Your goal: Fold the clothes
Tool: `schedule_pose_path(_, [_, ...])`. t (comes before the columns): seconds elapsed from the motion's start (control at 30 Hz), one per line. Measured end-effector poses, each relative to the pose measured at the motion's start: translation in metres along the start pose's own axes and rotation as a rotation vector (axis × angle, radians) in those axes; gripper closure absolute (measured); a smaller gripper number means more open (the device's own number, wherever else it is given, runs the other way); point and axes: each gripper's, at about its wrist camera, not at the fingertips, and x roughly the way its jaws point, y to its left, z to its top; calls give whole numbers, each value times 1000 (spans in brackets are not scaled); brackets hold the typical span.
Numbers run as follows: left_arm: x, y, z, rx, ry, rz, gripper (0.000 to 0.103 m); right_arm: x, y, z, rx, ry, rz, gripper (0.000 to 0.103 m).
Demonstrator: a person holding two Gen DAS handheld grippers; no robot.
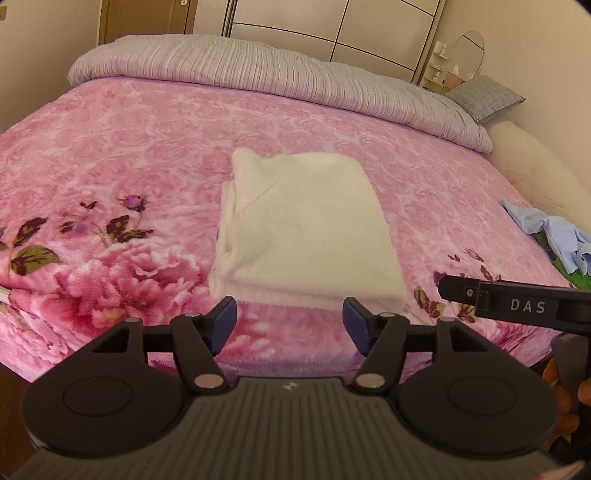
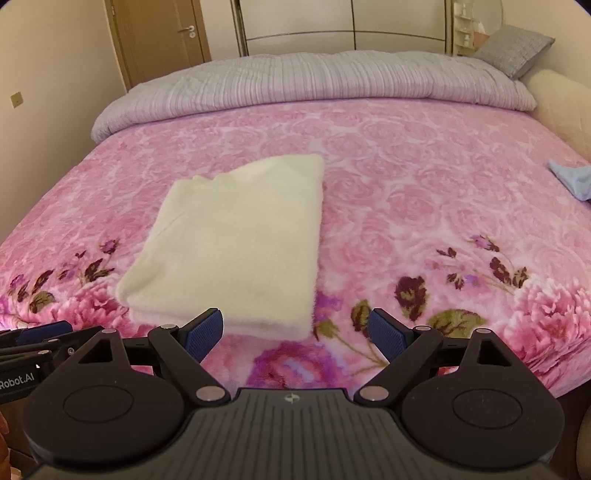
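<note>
Blue garment (image 2: 572,177) — cut off rightward.

Folded garment (image 1: 306,225): cream cloth, thick, fuzzy fleece-like nap, matt.
Blanket (image 1: 110,147): pink plush cloth, embossed rose pattern, soft sheen, printed flowers along the near edge.
Quilt (image 1: 258,70): grey-lilac cloth, finely ribbed, matt.
Pillow (image 1: 484,98): grey woven cloth, coarse texture.
Blue garment (image 1: 554,232): thin smooth cloth, crumpled.
Left gripper (image 1: 289,320): matt black plastic, ribbed body, silvery metal pivot pins; blue pads (image 1: 225,319), finish unclear here.
Right gripper (image 2: 295,330): same; blue pads (image 2: 201,332) finely dotted.
Door (image 2: 162,33): brown wood, smooth.
</note>
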Motion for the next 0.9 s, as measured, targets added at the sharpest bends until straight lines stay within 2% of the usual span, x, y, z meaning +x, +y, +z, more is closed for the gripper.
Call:
schedule_pose_path(0.47, [1,-10,-3,66,19,61,37,1,-15,-8,58,17,7,15])
schedule_pose_path(0.9, [25,2,-12,67,87,87,34,22,-12,-15,42,80,-17,15])
